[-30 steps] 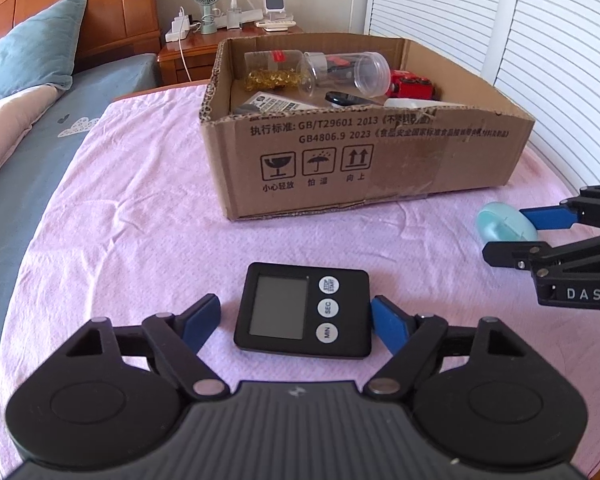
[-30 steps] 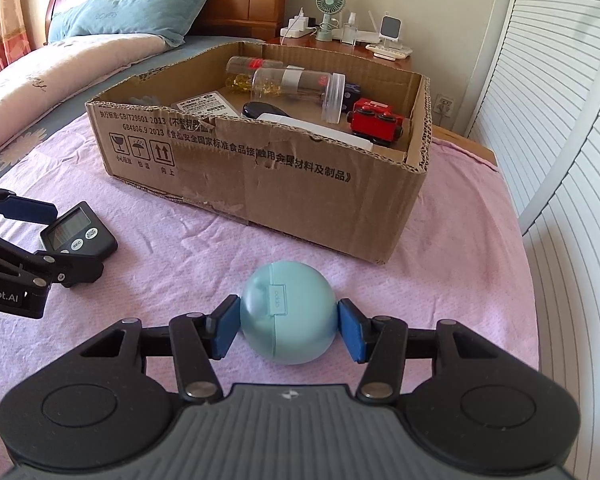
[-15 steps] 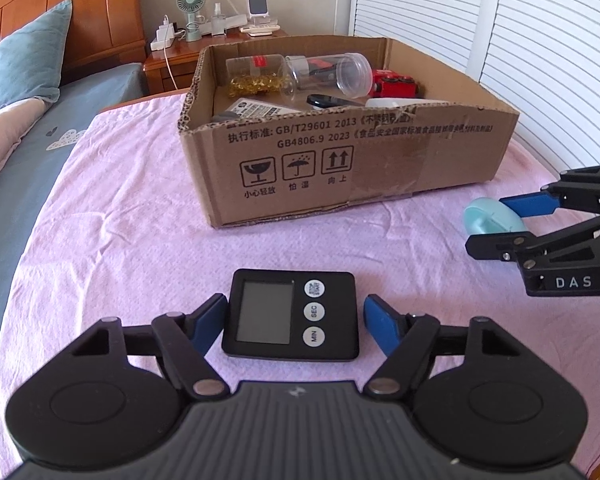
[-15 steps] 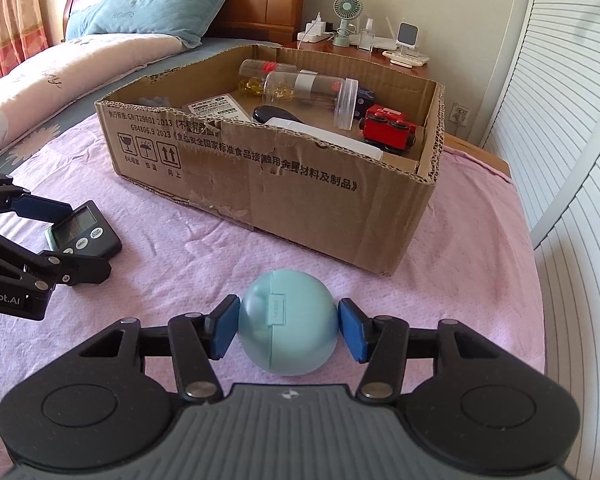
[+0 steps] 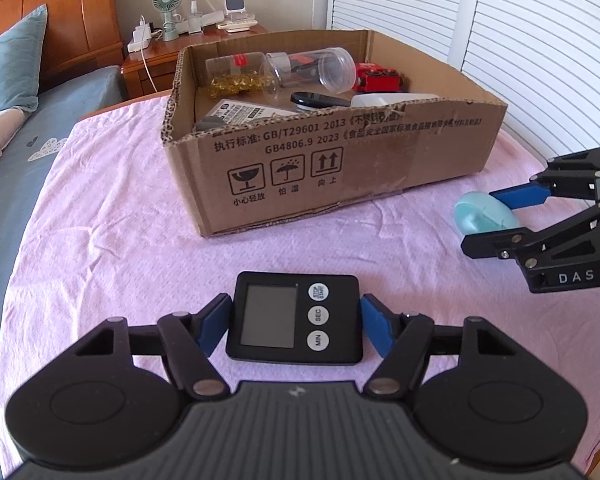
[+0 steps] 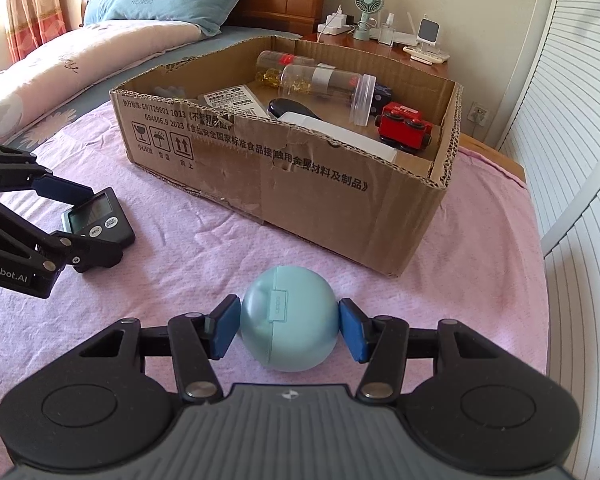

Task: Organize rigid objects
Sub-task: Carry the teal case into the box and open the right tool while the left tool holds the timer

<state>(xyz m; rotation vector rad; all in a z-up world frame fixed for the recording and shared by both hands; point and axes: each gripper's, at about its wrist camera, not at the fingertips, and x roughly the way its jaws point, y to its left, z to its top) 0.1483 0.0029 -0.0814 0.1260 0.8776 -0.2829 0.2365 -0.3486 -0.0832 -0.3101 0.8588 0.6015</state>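
A black timer (image 5: 294, 317) is seen lying flat on a pink cloth (image 5: 112, 216), screen up, between the blue pads of the left gripper (image 5: 296, 326). Both pads appear to be pressed to its short sides, so it is judged to be clamped, though the contact is not certain. A pale blue ball-shaped case (image 6: 290, 318) is seen between the pads of the right gripper (image 6: 288, 330), which look closed against its two sides; it is judged to be gripped while resting on the cloth. An open box (image 5: 340, 152), already holding jars, a red toy and other items, stands ahead of both grippers, beyond the timer and case. The timer is judged to be light, stiff plastic with flat edges that give a sure hold; its screen and buttons are best left untouched. The case is judged to be light, hard and smooth, and its round sides could slip out of flat pads, so it is best held across its widest part, with a seam (image 6: 274, 312) running down its front.
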